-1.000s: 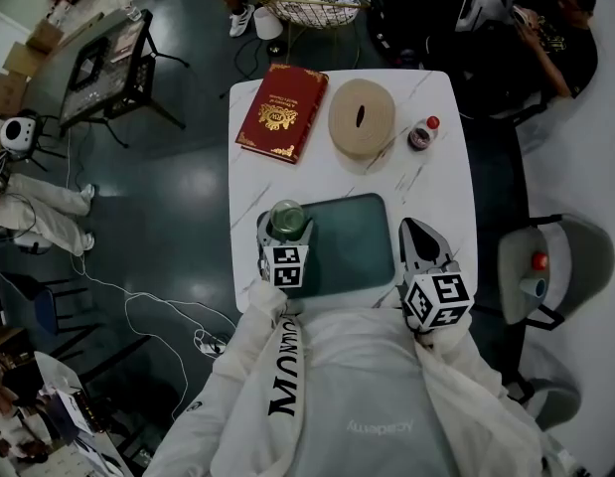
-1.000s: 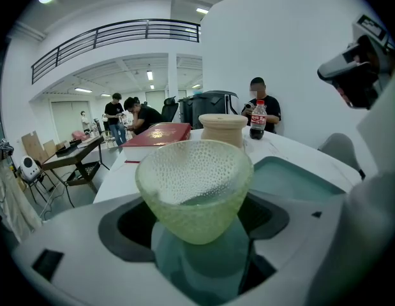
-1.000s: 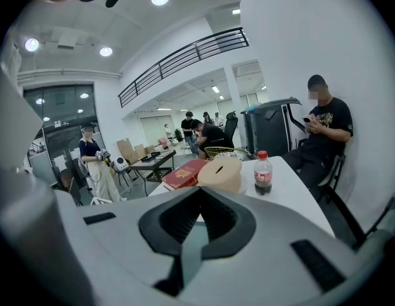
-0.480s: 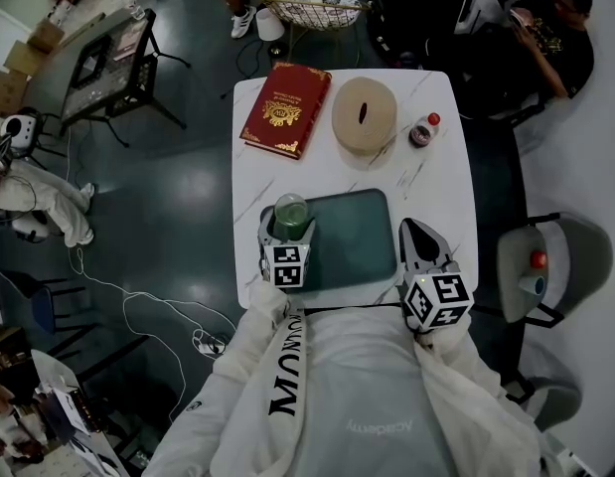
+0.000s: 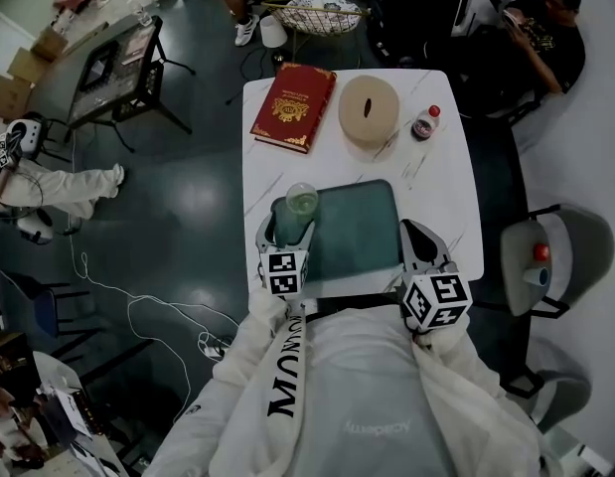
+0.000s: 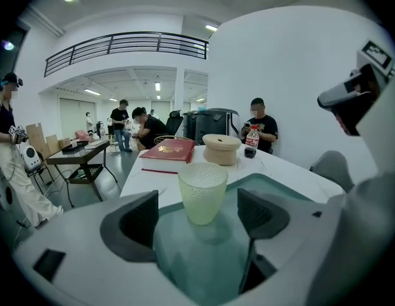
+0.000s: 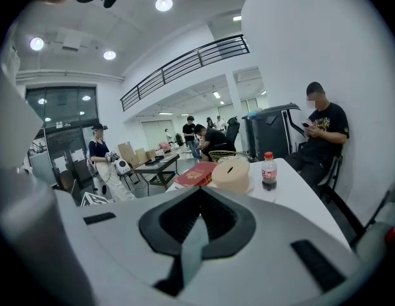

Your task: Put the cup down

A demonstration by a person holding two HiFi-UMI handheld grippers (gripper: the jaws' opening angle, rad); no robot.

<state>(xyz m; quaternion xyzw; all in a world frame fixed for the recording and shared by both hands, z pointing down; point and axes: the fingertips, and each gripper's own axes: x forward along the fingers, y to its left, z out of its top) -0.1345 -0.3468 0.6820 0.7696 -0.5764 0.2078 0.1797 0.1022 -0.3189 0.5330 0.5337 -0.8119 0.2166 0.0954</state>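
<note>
A pale green translucent cup (image 5: 300,203) (image 6: 202,190) stands upright on the left part of a teal mat (image 5: 359,229) (image 6: 277,185). My left gripper (image 5: 285,237) (image 6: 198,229) is open just behind it. Its dark pads (image 6: 138,220) sit wide on either side of the cup's base, with a gap on each side, touching nothing. My right gripper (image 5: 417,238) (image 7: 197,225) hovers shut and empty over the mat's near right corner.
The white marble table (image 5: 438,182) also holds a red book (image 5: 293,107) (image 6: 168,153), a round beige box (image 5: 370,109) (image 7: 230,174) and a small cola bottle (image 5: 424,124) (image 7: 268,170) at the far side. A grey chair (image 5: 547,261) stands to the right. People stand and sit nearby.
The left gripper's jaws have opened and it has drawn back a little toward me, leaving the cup standing on the mat. The right gripper has stayed put.
</note>
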